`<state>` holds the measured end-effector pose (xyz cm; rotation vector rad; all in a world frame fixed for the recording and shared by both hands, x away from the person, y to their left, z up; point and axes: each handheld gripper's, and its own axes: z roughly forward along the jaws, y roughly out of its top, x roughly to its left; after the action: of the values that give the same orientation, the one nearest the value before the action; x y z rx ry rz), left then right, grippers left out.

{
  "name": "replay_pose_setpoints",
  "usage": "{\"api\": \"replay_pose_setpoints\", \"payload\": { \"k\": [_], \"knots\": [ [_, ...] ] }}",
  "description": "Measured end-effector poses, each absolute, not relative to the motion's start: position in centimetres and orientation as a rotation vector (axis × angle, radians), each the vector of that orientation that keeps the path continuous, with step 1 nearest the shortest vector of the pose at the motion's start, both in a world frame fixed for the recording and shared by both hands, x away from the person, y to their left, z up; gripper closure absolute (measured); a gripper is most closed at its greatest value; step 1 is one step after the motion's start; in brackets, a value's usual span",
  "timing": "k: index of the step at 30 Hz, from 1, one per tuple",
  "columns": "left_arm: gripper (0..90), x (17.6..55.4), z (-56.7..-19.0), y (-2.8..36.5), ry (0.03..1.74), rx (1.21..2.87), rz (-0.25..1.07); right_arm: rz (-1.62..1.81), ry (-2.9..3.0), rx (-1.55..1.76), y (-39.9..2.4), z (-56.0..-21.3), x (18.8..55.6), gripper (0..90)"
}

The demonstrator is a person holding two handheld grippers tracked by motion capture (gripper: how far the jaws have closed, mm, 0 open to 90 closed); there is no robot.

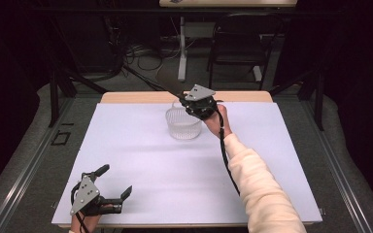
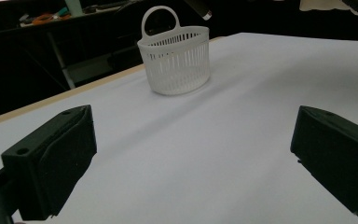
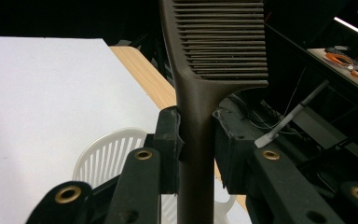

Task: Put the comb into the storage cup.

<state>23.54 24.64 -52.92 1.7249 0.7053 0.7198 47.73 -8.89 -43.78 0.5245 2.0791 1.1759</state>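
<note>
Up near the top middle of the high view, the right claw (image 1: 197,108) sits over the white slotted plastic basket with a loop handle (image 1: 183,123), which stands on the white surface (image 1: 141,165) toward its far edge. That claw is clamped on the stem of a dark brown plastic comb (image 3: 200,70); in the right gripper view the handle is pinched between both jaws just below the teeth, with the basket rim at the lower left of the frame.

Looks like the comb is headed into the basket. I'd say line the lower end up over the opening first, keep it clear of the loop handle, lower it inside the rim, and only then let go, since that basket looks light and could tip if nudged.

Down at the lower left of the high view, the left claw (image 1: 114,183) rests spread wide, holding nothing, well away from the basket.

Hard to tell: the comb's lower end is cut off at the bottom of the right gripper view, so I can't say whether it's already inside the basket. From above, the claw covers the comb.
</note>
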Motion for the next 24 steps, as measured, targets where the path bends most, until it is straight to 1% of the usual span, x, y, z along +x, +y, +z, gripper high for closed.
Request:
{"api": "replay_pose_setpoints", "payload": {
  "k": [24],
  "knots": [
    [0.2,23.54,-52.92,24.59,0.707,1.729,0.72,1.205,2.088,0.521,-8.57,-44.08,47.74,72.2]
  ]
}}
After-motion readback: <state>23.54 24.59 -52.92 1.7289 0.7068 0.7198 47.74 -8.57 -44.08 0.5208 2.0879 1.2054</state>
